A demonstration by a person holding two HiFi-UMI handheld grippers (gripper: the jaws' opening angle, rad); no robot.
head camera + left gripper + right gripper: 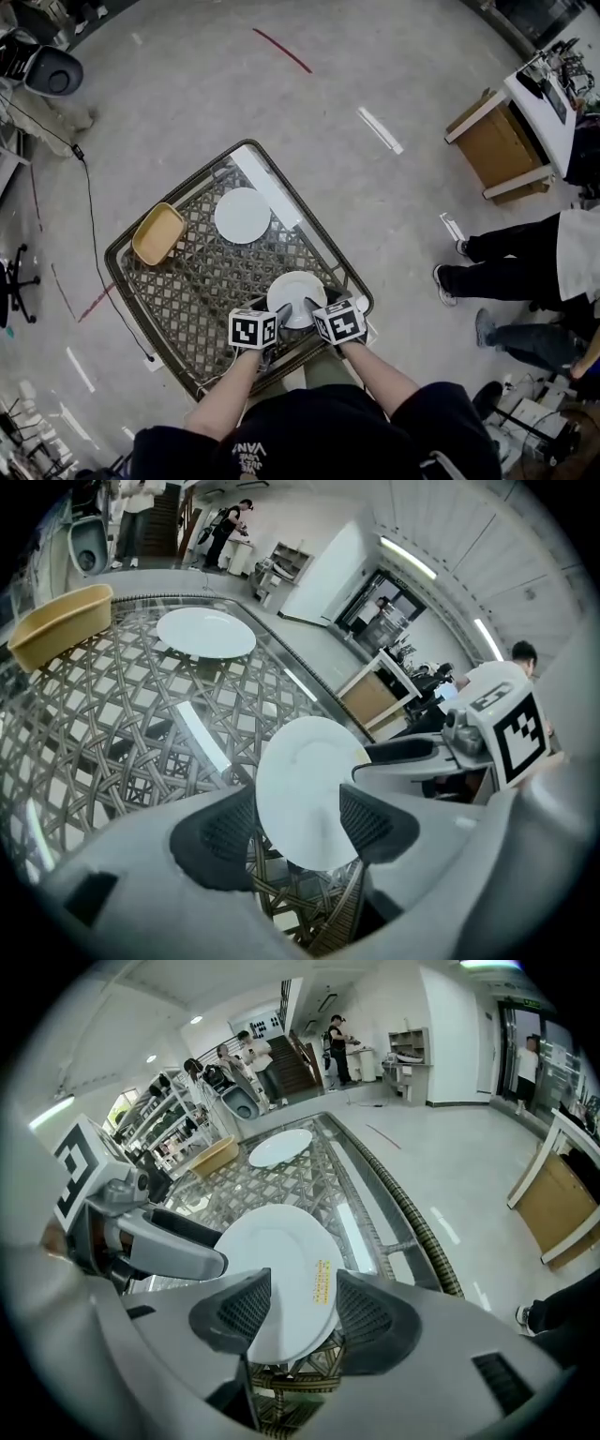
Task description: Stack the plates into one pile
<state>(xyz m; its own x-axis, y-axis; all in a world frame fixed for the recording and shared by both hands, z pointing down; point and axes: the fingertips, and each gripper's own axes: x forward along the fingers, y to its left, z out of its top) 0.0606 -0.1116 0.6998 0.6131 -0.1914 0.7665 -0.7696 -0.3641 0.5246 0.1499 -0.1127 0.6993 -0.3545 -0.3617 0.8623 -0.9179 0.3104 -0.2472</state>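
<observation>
Two white plates lie on the glass-topped wicker table (187, 309). The far plate (242, 215) sits alone toward the back and also shows in the gripper views (205, 632) (280, 1147). The near plate (296, 296) lies by the front edge. My left gripper (279, 319) reaches its near rim from the left and my right gripper (312, 312) from the right, side by side. In the left gripper view that plate (305, 780) shows between wide jaws of the left gripper (298, 810), which is open. The right gripper (302, 1296) is open too, over the same plate (272, 1260).
A shallow yellow basket (157, 233) stands at the table's left back corner. A person's legs (511, 272) are on the floor to the right, near a brown cabinet (497, 145). A black cable (92, 234) trails along the floor left of the table.
</observation>
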